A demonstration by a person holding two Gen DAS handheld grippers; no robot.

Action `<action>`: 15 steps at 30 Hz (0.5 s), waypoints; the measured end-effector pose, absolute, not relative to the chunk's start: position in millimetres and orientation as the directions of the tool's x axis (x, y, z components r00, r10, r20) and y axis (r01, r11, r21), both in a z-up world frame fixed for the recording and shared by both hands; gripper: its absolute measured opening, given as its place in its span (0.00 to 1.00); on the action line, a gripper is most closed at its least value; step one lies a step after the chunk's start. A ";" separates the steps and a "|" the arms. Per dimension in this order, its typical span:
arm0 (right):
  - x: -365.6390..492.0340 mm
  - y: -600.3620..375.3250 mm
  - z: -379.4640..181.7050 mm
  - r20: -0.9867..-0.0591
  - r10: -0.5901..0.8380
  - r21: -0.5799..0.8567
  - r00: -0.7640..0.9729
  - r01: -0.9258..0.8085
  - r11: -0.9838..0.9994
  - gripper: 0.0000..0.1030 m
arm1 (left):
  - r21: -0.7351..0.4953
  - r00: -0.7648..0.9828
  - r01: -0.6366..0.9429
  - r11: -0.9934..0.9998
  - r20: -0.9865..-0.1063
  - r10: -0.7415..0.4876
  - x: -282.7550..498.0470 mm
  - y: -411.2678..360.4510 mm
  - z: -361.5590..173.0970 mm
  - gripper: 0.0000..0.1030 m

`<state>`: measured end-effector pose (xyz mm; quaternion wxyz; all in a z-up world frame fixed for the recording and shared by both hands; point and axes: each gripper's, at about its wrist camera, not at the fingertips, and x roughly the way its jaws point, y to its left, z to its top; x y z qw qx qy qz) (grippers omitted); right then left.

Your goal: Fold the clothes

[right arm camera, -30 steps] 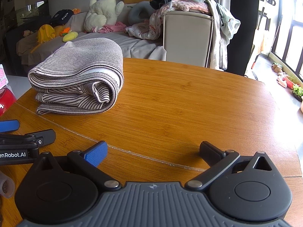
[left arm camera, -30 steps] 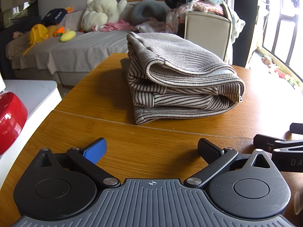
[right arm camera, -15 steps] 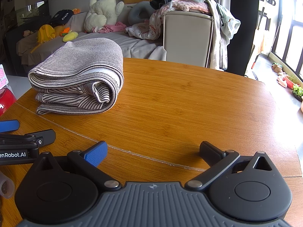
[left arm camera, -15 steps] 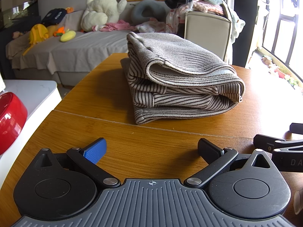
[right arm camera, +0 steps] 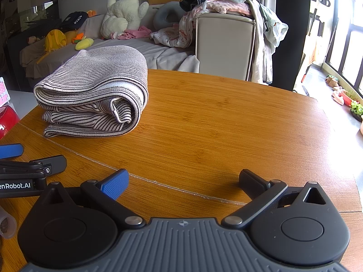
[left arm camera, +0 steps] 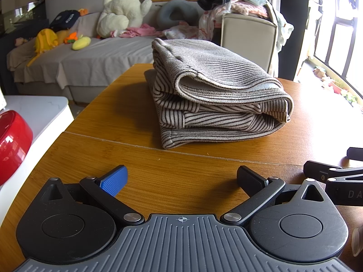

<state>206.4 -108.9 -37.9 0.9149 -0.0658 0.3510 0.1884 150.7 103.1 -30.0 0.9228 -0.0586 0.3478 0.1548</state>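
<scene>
Fold looks finished: striped garment (left arm camera: 215, 95) sits as a compact stack on the counter (right arm camera: 226, 122). Next move, if any, calls for squaring loose edges or fetching another piece. Left gripper (left arm camera: 181, 178) wide open, empty; garment at 12 o'clock, apart. Right gripper (right arm camera: 183, 179) wide open, empty; garment at 10 o'clock.

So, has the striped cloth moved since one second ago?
No. The striped cloth lies at the same place against the table seam.
</scene>
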 end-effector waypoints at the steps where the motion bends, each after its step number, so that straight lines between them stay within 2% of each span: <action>1: 206.5 -109.0 -37.9 -0.667 0.298 0.012 0.683 -0.391 0.920 1.00 | 0.000 0.710 -0.326 0.945 -0.660 0.245 150.6 102.9 -30.0 1.00; 15: 206.4 -108.4 -38.0 -0.667 0.295 0.011 0.684 -0.387 0.922 1.00 | -0.003 0.711 -0.324 0.946 -0.660 0.242 149.0 101.9 -29.9 1.00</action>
